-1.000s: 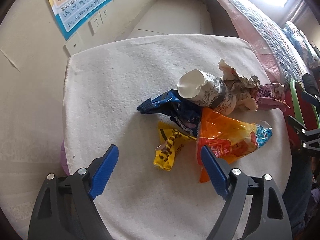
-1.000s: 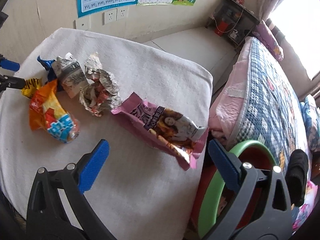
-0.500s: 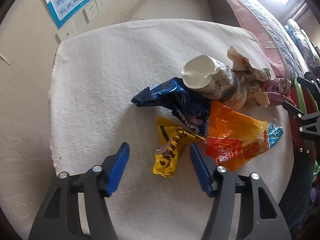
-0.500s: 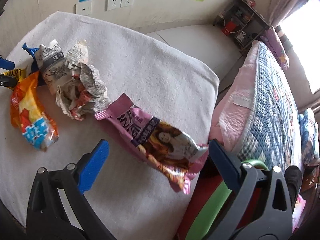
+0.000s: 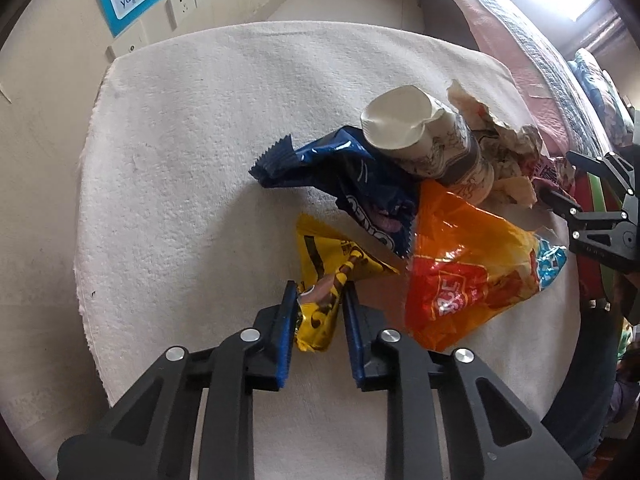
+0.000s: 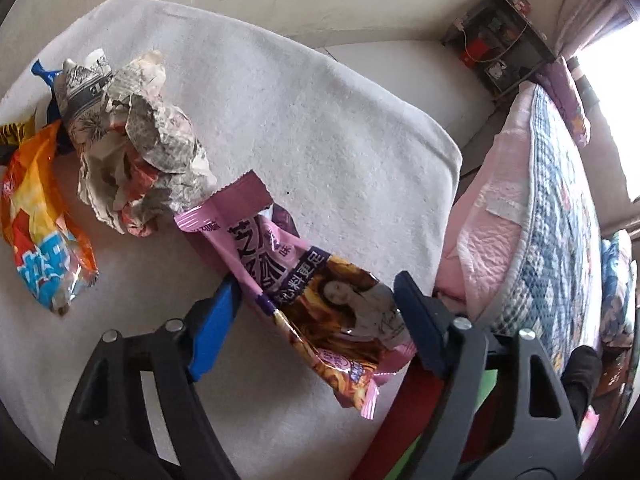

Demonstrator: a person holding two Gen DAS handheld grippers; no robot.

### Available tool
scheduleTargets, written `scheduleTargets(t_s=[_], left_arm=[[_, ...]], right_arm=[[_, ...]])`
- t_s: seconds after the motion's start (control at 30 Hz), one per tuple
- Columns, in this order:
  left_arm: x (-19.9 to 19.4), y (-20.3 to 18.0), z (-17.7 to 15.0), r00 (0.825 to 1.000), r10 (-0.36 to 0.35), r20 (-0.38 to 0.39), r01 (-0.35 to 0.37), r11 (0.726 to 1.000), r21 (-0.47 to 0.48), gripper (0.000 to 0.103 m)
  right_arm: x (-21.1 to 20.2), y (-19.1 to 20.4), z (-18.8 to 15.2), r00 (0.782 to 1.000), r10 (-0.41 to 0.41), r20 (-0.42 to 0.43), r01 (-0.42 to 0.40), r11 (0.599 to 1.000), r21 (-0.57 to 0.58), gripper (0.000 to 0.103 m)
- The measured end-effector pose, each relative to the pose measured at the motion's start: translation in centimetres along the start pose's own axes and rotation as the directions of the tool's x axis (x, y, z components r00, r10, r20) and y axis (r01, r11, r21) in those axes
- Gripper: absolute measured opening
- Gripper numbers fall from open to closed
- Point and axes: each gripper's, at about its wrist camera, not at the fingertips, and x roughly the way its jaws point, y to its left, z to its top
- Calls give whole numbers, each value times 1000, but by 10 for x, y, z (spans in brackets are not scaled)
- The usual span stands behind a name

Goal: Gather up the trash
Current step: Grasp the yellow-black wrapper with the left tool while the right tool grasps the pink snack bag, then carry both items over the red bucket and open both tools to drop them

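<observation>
Between the blue pads of the left gripper [image 5: 318, 304], the near end of the yellow wrapper [image 5: 332, 280] is pinched; the jaws have just been closing and are now nearly together, with the foil pressed from both sides. From that grip the wrapper's long axis is seen to run toward 1 o'clock in the left wrist view, its free end fanned out on the white towel [image 5: 192, 152]. Just beyond, at 1 o'clock, the blue wrapper [image 5: 352, 184] is laid across the yellow one's far end, and at 2 o'clock the orange bag [image 5: 464, 272] is set just beside it; the crushed paper cup [image 5: 424, 136] is found farther off at 1 o'clock, resting on the blue wrapper. A lift is judged to be the coming move, and the overlapping blue wrapper may be dragged along.

Around the pink bag [image 6: 316, 296], the right gripper [image 6: 316, 304] is held with its jaws wide; they have just been closing, the bag is between them, and the right pad is close to its edge, though firm pressure cannot be confirmed. The bag's long axis is seen to run from 11 o'clock to 5 o'clock in the right wrist view, its lower end hung past the towel's edge. Crumpled paper [image 6: 140, 160] is touched by its upper end. The pink bag is nearer the right gripper, the yellow wrapper nearer the left.
</observation>
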Motion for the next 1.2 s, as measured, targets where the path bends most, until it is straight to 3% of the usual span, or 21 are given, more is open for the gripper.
scheduleTargets(t_s=[0.33,0.57,1.2], left_arm=[[-17,2,-17,1000,11,21,-11,1000,-7,16],[-29,6,-23,999,17,42,-16,1000,-27,16],[-90,-27,-40,987,-41,158,38,999,23,16]], right_arm=[[-17,-5,-10,998,68,-1,-68,996,53,69],[-39,-18,-32,992,123,16,-124,974,190,69],[-126,-37,-84,963,135,233,-227,872,433,69]])
